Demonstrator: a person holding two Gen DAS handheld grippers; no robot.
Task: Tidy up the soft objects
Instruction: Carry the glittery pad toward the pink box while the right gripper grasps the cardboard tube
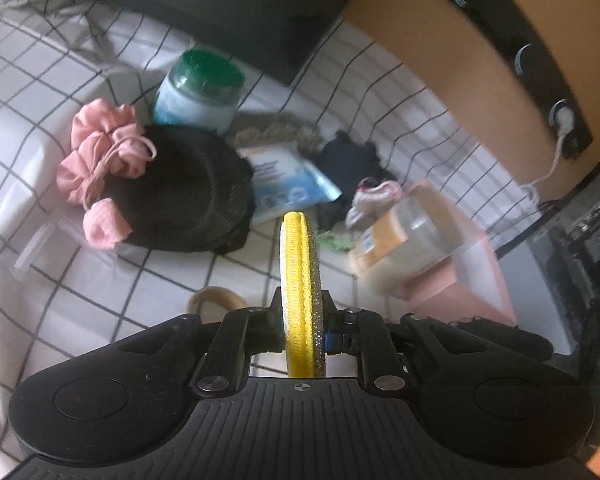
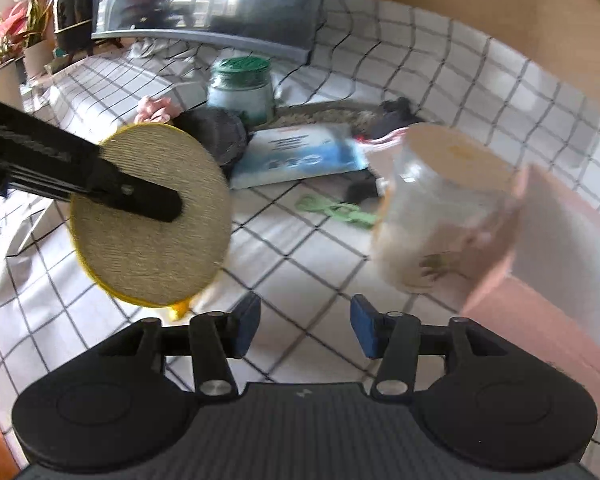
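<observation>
Yellow-edged round pad (image 1: 300, 280) stands edge-on between your left gripper's (image 1: 302, 320) fingers, which pinch it narrowly, lifted above the checked cloth (image 1: 100, 280). Beyond it lie a pink scrunchie (image 1: 100, 160) on a dark knit hat (image 1: 188, 192), a green-lidded jar (image 1: 200, 92) and a pink box (image 1: 472, 280).

From your right wrist, the pad shows its flat face, clamped by the left gripper's finger (image 2: 148, 200). Your right gripper (image 2: 304, 328) hangs with fingers apart, holding nothing, above the cloth, near a blurred clear jar (image 2: 432, 208).
</observation>
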